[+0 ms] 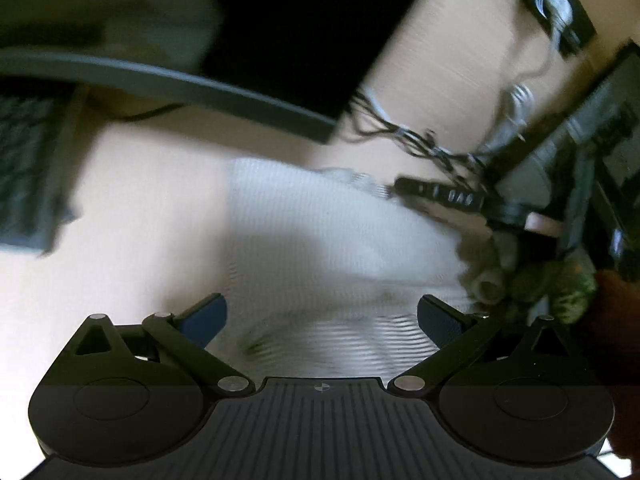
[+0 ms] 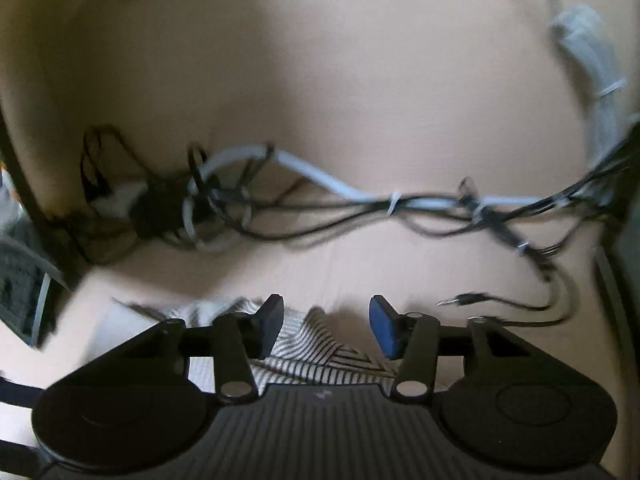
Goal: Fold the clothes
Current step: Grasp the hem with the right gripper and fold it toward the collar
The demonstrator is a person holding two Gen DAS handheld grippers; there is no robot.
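Pale wooden desk point(image 1: 132, 200), cable tangle point(image 2: 224, 200) at the back. Striped shirt point(image 1: 320, 232) lying rumpled just in front of those cables, nowhere near folded. Left gripper point(image 1: 322, 316) spread over the cloth, right gripper point(image 2: 324, 324) spread too, pinching nothing. Basically all folds left, judging by this.

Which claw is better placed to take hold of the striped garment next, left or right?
Probably the right. The right claw stands open with a raised fold of the striped garment between its fingers. The left claw is open too, but only flat cloth lies ahead of it.
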